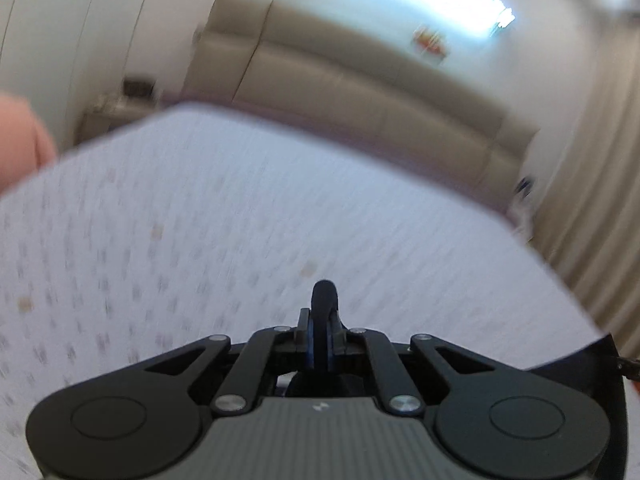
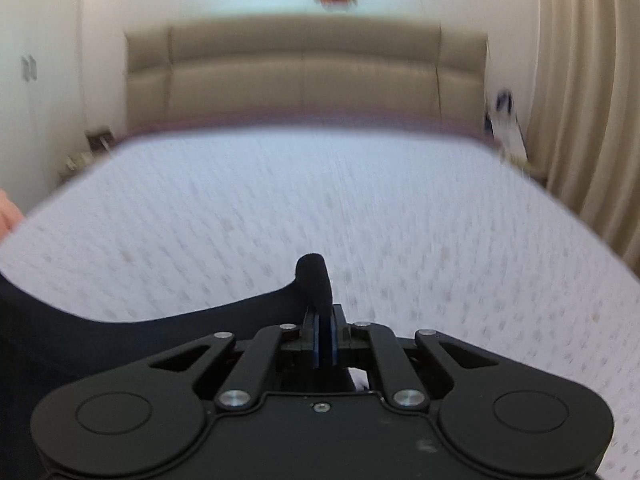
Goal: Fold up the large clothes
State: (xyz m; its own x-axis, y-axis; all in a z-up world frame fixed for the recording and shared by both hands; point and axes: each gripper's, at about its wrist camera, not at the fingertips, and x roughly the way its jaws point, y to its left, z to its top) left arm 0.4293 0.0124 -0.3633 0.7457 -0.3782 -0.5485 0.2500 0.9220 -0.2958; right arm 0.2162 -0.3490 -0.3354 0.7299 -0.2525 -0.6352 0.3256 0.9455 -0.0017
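Above the white patterned mattress (image 2: 360, 208), the left gripper (image 1: 323, 330) and right gripper (image 2: 324, 338) are each pinching an edge of the dark garment (image 2: 100, 332), which is hanging limp, light and probably slippery.

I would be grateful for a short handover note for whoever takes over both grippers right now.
Left gripper: shut on a pinch of the dark garment.
Right gripper: shut on another bit of the same dark garment, which trails off to its left.
Both are held above the white patterned bed, facing the beige headboard. Views are motion-blurred.
Done: garment gripped at two points.
Left: no fold is visible; lay it on the bed and fold. Most of the cloth is out of view.
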